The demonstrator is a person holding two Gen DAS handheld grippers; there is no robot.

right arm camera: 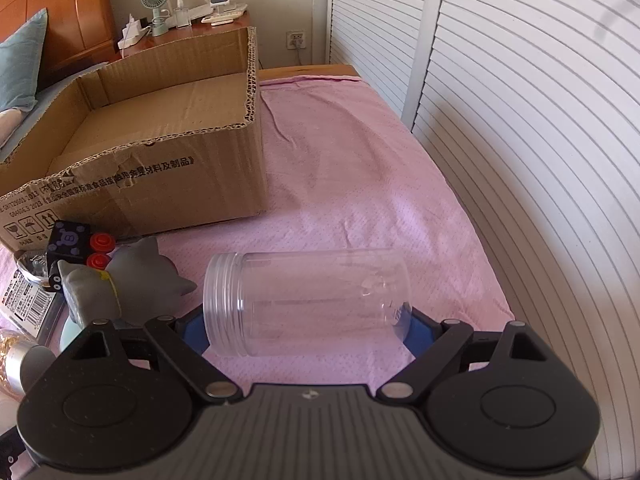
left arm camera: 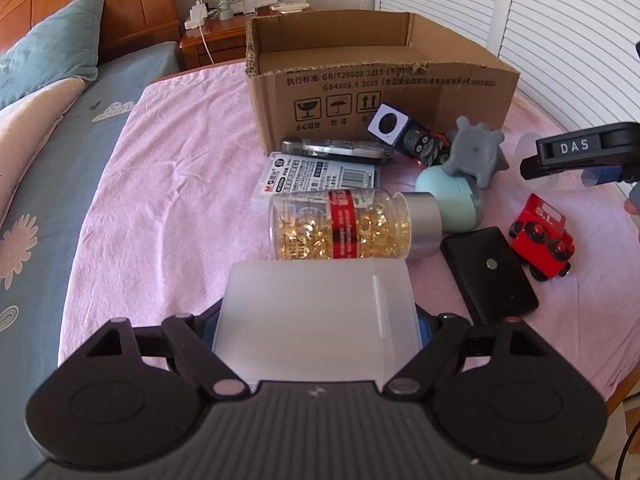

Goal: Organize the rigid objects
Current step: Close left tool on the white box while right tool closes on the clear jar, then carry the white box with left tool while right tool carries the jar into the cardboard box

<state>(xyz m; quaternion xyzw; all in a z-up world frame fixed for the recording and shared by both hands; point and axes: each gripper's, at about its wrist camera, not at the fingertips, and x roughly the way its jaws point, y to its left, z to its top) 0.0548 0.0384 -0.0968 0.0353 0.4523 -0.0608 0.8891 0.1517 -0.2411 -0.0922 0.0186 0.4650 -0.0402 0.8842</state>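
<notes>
My left gripper [left arm camera: 316,320] is shut on a frosted white plastic box [left arm camera: 316,312], held just in front of a lying bottle of golden capsules [left arm camera: 344,226]. My right gripper [right arm camera: 306,328] is shut on a clear lidless plastic jar [right arm camera: 306,306] lying sideways, its threaded mouth to the left. The right gripper also shows at the right edge of the left wrist view [left arm camera: 580,156]. An open, empty cardboard box [left arm camera: 380,76] stands at the back of the pink cloth; it also shows in the right wrist view [right arm camera: 132,140].
Spread before the cardboard box: a white label box [left arm camera: 316,178], a black-and-white cube [left arm camera: 388,124], a grey toy [left arm camera: 474,152], a mint egg-shaped thing [left arm camera: 450,196], a black flat case [left arm camera: 488,276], a red toy train [left arm camera: 544,236]. White slatted doors [right arm camera: 520,120] stand on the right.
</notes>
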